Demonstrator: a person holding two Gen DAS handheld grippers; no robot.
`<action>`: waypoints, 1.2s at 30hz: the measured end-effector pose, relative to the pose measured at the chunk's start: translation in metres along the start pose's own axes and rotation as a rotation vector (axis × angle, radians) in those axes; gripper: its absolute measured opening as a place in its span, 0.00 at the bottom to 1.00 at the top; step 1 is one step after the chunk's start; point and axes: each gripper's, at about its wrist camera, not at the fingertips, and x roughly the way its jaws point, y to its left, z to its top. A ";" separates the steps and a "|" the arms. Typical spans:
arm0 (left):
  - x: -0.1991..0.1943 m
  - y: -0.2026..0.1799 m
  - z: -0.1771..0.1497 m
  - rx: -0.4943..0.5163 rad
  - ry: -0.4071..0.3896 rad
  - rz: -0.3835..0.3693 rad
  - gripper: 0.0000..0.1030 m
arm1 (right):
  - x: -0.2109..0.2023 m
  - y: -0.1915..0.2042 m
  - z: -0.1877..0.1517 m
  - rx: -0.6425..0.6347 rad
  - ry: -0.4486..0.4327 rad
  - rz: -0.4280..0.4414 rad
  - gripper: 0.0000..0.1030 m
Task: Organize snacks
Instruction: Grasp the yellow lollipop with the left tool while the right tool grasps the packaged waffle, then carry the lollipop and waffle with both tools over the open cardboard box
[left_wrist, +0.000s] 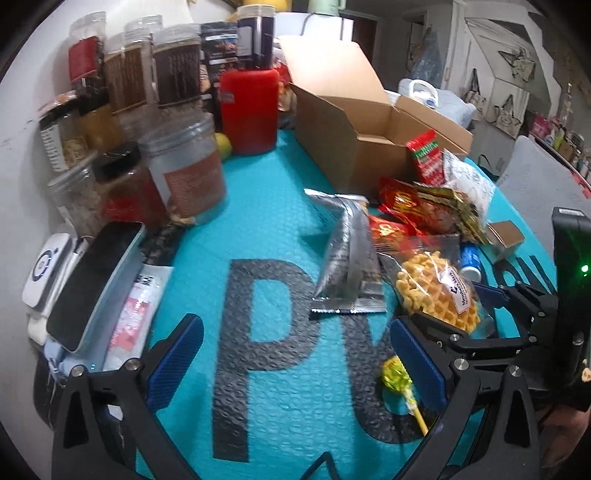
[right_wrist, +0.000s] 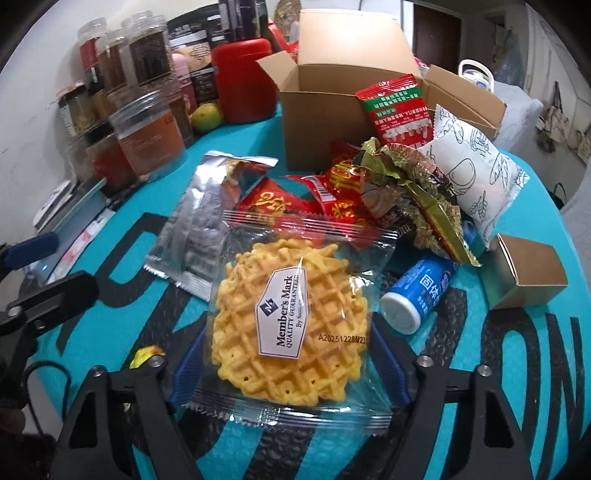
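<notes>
A wrapped yellow waffle (right_wrist: 291, 317) sits between my right gripper's (right_wrist: 291, 369) blue fingers; the jaws are closed on its packet. It also shows in the left wrist view (left_wrist: 436, 291). Behind it lie a silver packet (right_wrist: 199, 229), red packets (right_wrist: 295, 203), a green-gold wrapper (right_wrist: 417, 192), a white pillow pack (right_wrist: 476, 173) and a blue tube (right_wrist: 417, 295). An open cardboard box (right_wrist: 317, 122) stands behind them with a red-green sachet (right_wrist: 399, 107) leaning on it. My left gripper (left_wrist: 295, 362) is open and empty over the teal mat (left_wrist: 266, 214). A yellow lollipop (left_wrist: 399, 380) lies by its right finger.
Jars (left_wrist: 184, 170) and a red canister (left_wrist: 251, 110) crowd the far left. A phone (left_wrist: 92, 284) and white devices (left_wrist: 44, 273) lie along the left edge. A small cardboard box (right_wrist: 524, 273) sits at the right. A lime (right_wrist: 207, 116) lies by the jars.
</notes>
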 end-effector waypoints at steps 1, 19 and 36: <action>0.000 -0.003 -0.001 0.014 0.005 -0.012 1.00 | -0.004 -0.002 -0.002 0.005 -0.006 0.016 0.73; 0.030 -0.055 -0.023 0.162 0.170 -0.127 0.36 | -0.045 -0.033 -0.036 0.054 -0.025 -0.041 0.73; 0.006 -0.060 0.012 0.167 0.111 -0.159 0.24 | -0.049 -0.034 -0.022 0.066 -0.015 0.035 0.73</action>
